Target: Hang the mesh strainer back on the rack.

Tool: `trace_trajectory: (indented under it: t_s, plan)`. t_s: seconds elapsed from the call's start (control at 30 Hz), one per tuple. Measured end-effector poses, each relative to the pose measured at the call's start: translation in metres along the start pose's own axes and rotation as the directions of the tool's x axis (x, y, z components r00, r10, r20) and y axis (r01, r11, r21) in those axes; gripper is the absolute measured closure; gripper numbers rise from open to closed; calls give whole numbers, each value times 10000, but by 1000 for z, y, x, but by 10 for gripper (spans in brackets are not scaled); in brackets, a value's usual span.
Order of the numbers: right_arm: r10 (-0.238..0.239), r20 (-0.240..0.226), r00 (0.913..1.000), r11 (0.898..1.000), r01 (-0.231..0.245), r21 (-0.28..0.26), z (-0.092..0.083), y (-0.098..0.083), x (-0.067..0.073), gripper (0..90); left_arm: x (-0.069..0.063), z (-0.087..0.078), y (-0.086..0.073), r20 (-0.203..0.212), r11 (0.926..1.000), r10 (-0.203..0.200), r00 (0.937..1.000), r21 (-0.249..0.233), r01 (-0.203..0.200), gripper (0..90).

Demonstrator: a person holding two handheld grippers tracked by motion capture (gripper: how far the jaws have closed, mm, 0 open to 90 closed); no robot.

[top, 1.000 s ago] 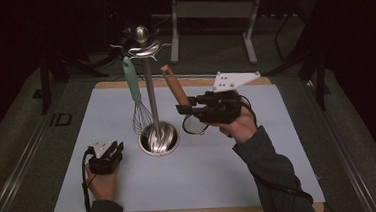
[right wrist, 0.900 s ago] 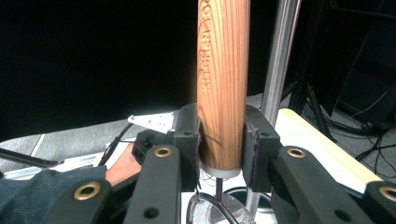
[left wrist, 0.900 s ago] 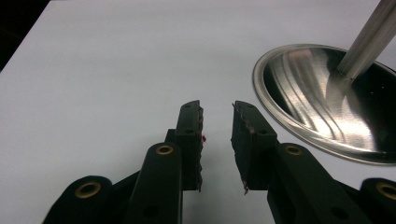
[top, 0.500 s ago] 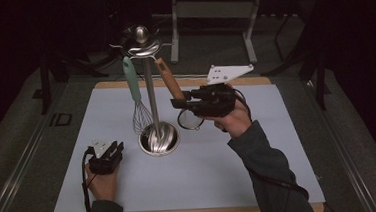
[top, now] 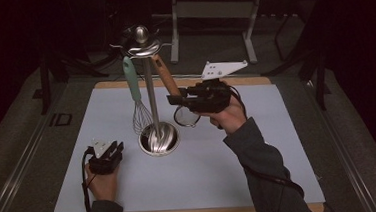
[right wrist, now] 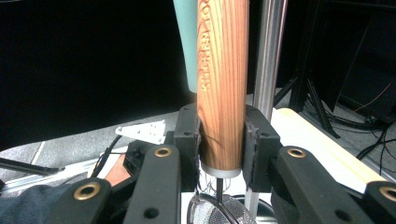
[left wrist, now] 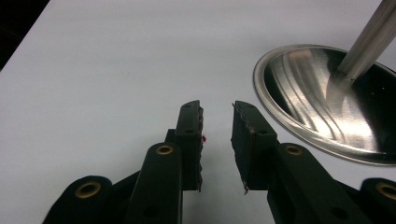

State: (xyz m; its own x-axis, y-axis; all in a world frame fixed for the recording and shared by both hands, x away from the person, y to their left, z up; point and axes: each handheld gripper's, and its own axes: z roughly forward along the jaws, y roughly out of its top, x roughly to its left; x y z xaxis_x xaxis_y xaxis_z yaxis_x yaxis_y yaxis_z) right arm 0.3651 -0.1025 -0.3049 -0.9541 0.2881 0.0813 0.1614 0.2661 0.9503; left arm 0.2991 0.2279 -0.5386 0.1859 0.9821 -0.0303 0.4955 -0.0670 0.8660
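A steel utensil stand rises from a round base on the white mat. From its top hangs a whisk with a teal handle. My right gripper is shut on the wooden handle of a small strainer, whose wire ring dangles below. The handle's top is close under the stand's hooks; whether it is hooked I cannot tell. In the right gripper view the pads press the wooden handle near its lower end. My left gripper rests open on the mat, left of the base.
The white mat lies on a wooden board with bare room at front and right. A dark floor with metal frame legs lies beyond the far edge. The table's rails run along both sides.
My right gripper has lifted the strainer and carried it slightly left toward the stand's top. The left gripper has stayed where it was.
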Motion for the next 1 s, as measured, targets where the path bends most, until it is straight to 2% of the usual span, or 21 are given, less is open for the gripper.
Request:
trace_trajectory:
  t_s: [0.5, 0.6, 0.7, 0.87, 1.0]
  plan:
    - [34, -134, 9999, 9997, -31, 245, 17, 1, -6, 706, 0, 0, 0, 1, 10000, -24, 10000, 6, 24, 729]
    - [-38, 77, 10000, 9996, 36, 270, 20, 2, -5, 706, 0, 0, 0, -2, 10000, -29, 10000, 9, 29, 728]
    - [-12, 89, 10000, 9996, 10, 274, 21, 2, -4, 705, 0, 0, 0, 1, 10000, -35, 10000, 2, 35, 729]
    - [-201, 781, 9967, 9981, 155, 602, 23, 3, -2, 673, 0, 0, 0, -4, 10000, -23, 10000, 15, 23, 728]
    - [-492, 1075, 9930, 9950, 394, 915, 25, 1, 2, 660, 0, 0, 0, -13, 10000, -6, 10000, 21, 6, 728]
